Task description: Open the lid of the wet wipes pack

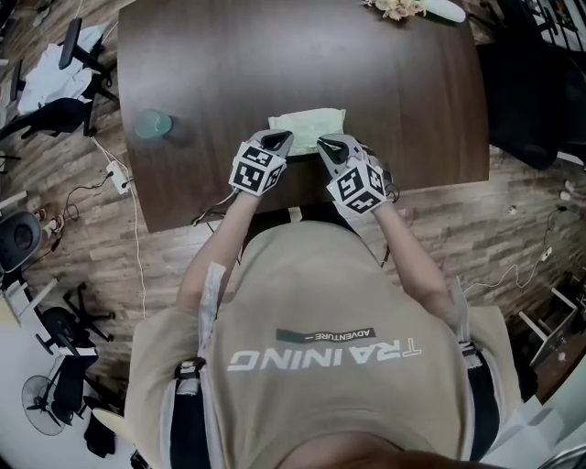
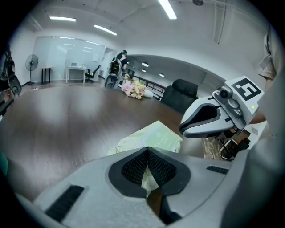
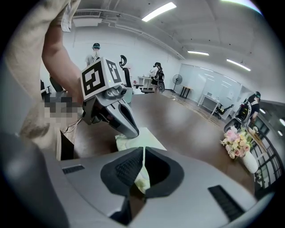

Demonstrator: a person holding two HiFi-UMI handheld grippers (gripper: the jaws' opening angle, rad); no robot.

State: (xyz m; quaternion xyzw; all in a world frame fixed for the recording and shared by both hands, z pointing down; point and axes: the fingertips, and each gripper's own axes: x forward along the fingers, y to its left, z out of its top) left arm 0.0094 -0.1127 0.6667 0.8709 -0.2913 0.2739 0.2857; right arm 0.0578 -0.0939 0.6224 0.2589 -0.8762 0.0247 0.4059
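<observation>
1. Left gripper (image 1: pixel 278 139) and right gripper (image 1: pixel 327 143) hover at the desk's (image 1: pixel 275 55) near edge. Both pairs of fingers (image 2: pixel 133 167) are pressed together, holding nothing.
2. The pack (image 1: pixel 307 122) lies flat just beyond them, mid near edge. Closed tips may shove the light pack away instead of catching its lid.
3. The cup (image 1: pixel 154 123) near the left edge and the flowers (image 1: pixel 396 7) at the far edge are well apart. Nothing blocks.

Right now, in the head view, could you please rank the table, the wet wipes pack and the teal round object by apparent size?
1. table, by far the largest.
2. wet wipes pack.
3. teal round object, clearly smaller than the pack; both lie on the table, so nearness hardly matters.
</observation>
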